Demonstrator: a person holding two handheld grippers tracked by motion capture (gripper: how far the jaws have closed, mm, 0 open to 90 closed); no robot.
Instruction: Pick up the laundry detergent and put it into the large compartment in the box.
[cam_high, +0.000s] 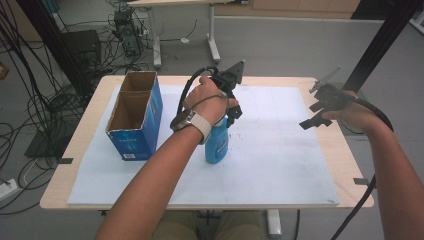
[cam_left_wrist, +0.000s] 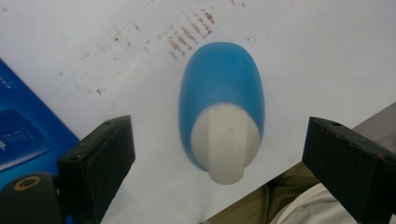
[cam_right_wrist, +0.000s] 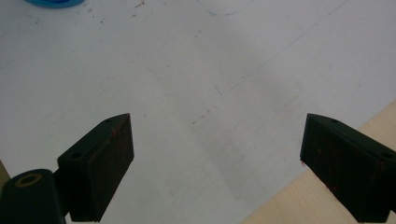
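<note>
A blue box (cam_high: 135, 117) with its top open stands on the left of the white sheet (cam_high: 270, 165) on the bench (cam_high: 75, 145).

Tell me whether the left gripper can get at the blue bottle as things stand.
Probably yes. The left gripper hangs right above the bottle, jaws wide open on either side of its white cap, with nothing between them.
</note>
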